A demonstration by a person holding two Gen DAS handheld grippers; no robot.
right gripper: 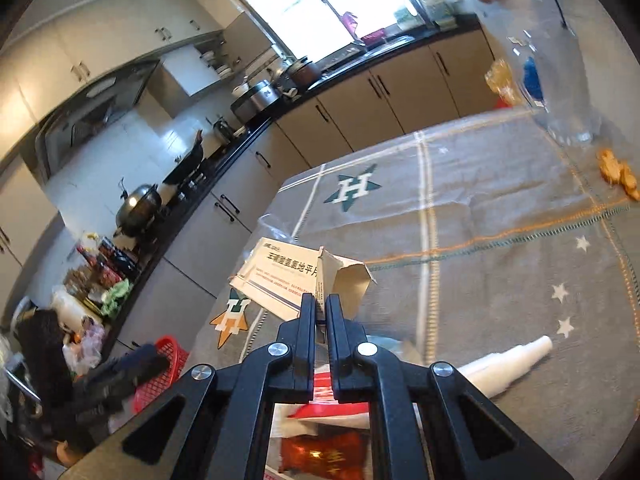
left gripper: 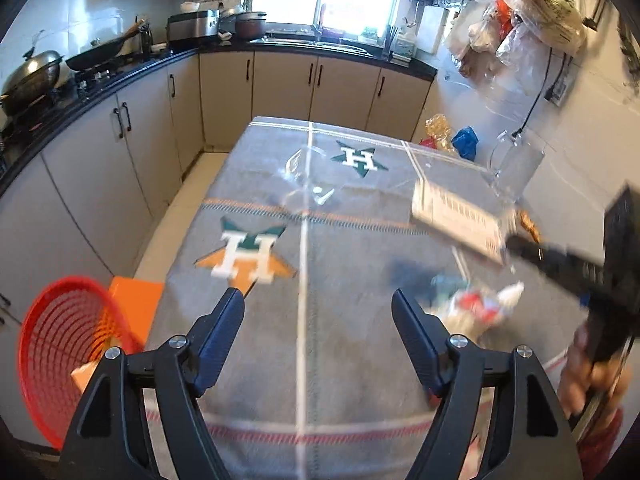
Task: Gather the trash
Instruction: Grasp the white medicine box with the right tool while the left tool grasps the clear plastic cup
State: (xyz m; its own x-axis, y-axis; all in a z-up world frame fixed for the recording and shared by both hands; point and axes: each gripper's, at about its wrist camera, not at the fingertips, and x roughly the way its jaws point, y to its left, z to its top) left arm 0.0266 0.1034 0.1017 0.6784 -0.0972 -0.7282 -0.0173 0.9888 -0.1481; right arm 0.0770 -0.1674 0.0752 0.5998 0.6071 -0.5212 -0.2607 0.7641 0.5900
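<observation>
- My right claw [right gripper: 319,305] is clamped on an open cardboard box [right gripper: 280,276] and holds it up off the counter [left gripper: 340,360]; I judge this piece picked up but not yet dropped in.
- My left claw [left gripper: 318,300] stands apart with nothing between its jaws, above the grey cloth.
- The red basket [left gripper: 60,360] sits off the counter's left edge, beside an orange box; I take it for the bin. I cannot see what is in it.
- Left to collect, as I judge: a heap of red and white wrappers [left gripper: 476,312] near my right side, a white spray bottle [right gripper: 508,362] lying flat, a clear plastic film [left gripper: 308,184] mid-counter, and orange scraps [right gripper: 618,172] by the far right edge.
- A clear jug [left gripper: 516,168] stands at the far right corner; whether it counts as trash I cannot tell.
- In the way: my left claw lies between the held box and the basket, so the two could cross.
</observation>
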